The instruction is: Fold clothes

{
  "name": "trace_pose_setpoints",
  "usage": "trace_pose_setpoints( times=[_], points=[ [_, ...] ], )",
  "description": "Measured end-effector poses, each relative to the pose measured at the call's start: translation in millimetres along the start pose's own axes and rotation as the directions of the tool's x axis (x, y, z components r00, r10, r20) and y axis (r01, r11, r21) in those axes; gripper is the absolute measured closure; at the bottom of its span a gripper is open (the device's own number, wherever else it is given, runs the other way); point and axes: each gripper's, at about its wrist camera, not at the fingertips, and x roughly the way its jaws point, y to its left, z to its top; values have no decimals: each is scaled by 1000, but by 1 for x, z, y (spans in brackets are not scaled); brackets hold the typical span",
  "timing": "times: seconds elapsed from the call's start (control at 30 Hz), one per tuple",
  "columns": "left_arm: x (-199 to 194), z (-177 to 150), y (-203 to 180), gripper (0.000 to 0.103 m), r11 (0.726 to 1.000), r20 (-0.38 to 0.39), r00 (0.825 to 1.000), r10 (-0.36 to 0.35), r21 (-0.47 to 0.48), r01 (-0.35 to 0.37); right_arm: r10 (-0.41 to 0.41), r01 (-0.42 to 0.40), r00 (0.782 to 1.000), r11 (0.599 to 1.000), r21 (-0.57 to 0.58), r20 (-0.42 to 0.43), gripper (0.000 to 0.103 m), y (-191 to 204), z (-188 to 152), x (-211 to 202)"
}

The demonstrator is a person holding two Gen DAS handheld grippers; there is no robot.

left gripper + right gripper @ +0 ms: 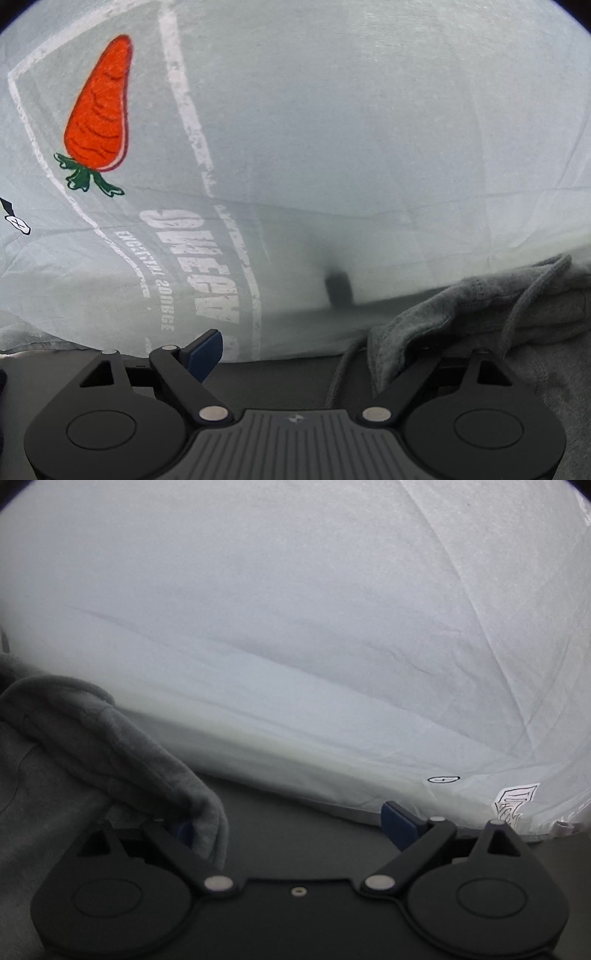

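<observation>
A pale grey-green T-shirt (332,129) fills the left wrist view at very close range, with an orange carrot print (99,107) and faded white lettering (207,266). My left gripper (306,350) is open at the shirt's lower edge. Its left blue pad (207,350) shows, while its right finger is hidden under a grey hoodie (480,332) with a drawstring (517,306). In the right wrist view the same pale shirt (295,627) fills the frame. My right gripper (290,827) is open, with its right pad (399,823) bare and the hoodie (110,746) draped over its left finger.
A dark tabletop (277,380) lies under both garments and also shows as tabletop (295,834) between the right fingers. A dark blurred shape (338,291) shows through the shirt fabric. Small printed marks (513,801) sit at the shirt's lower right.
</observation>
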Motion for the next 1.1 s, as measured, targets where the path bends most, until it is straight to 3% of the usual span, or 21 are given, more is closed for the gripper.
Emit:
trace_pose_setpoints(
  times=[0.1,0.17,0.3,0.4,0.47,0.53,0.63,0.73,0.83,0.93,1.0,1.1],
  points=[
    [-27,-4,15,16,995,4,995,-99,-7,99,48,-48,999,999,-23,-7,6,-2,-3,-14],
    [-45,-7,25,16,986,7,986,-165,-12,165,74,-73,995,997,-11,73,5,-13,-3,-33],
    [-82,-12,46,11,956,15,956,-292,-23,292,213,-223,970,971,83,117,5,-49,7,-66],
    [-128,-30,73,10,932,51,939,-340,-118,343,260,-281,957,941,191,125,5,-74,7,-98],
    [-164,-51,89,10,922,48,940,-338,-182,341,241,-269,960,938,219,145,5,-84,-1,-123],
    [-211,-81,109,10,932,30,957,-289,-217,289,204,-236,967,942,236,153,5,-90,-13,-147],
    [-263,-131,152,10,953,-41,985,-166,-265,149,188,-234,966,926,295,178,4,-102,-26,-177],
    [-304,-187,198,10,927,-124,985,-116,-369,62,149,-195,976,925,327,160,3,-105,-25,-185],
    [-340,-241,250,10,881,-247,967,-59,-468,-66,90,-126,990,918,376,112,3,-105,-21,-203],
    [-380,-277,280,10,876,-311,949,46,-444,-188,154,-191,981,869,456,117,3,-106,-33,-234],
    [-398,-298,296,10,876,-354,929,110,-407,-259,191,-203,979,861,467,73,3,-91,-57,-258],
    [-411,-323,313,10,878,-397,906,150,-367,-306,244,-201,969,881,429,-47,3,-54,-106,-289]
  ],
)
